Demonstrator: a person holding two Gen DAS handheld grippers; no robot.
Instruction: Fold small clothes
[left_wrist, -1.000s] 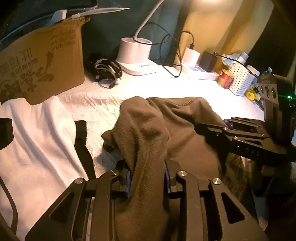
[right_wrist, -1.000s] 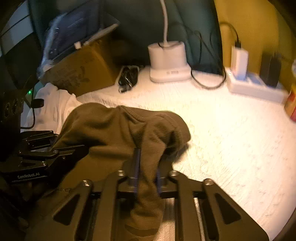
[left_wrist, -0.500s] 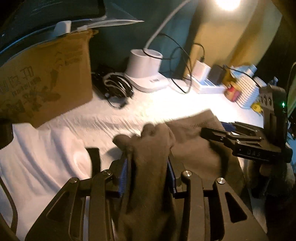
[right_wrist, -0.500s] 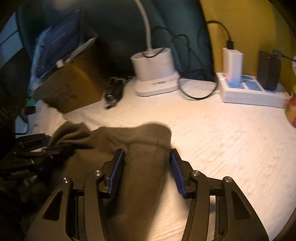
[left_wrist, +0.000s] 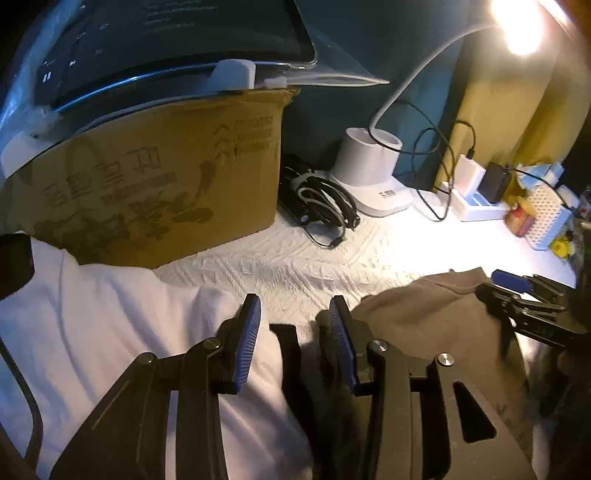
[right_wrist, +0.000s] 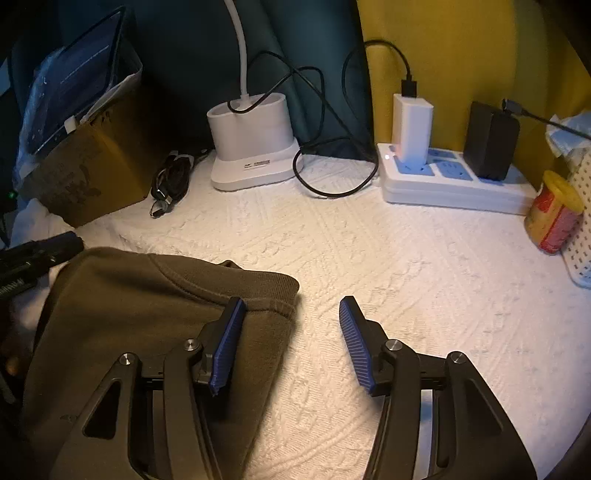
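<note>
- Your left gripper (left_wrist: 295, 325) is opening, nothing pinched (white garment (left_wrist: 110, 332) beneath).
- Your right gripper (right_wrist: 291, 325) is opening too, beside the olive sweatshirt (right_wrist: 147, 314).

My left gripper (left_wrist: 293, 332) tilts downward, its jaws opening with nothing pinched between them. My right gripper (right_wrist: 291, 332) tilts down too, jaws opening wider.

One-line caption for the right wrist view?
Right gripper opening, nothing gripped, beside the olive-brown garment lying flat on the white textured cloth.

Both wrist views look steeply down, sharing the brown garment (left_wrist: 424, 314).
</note>
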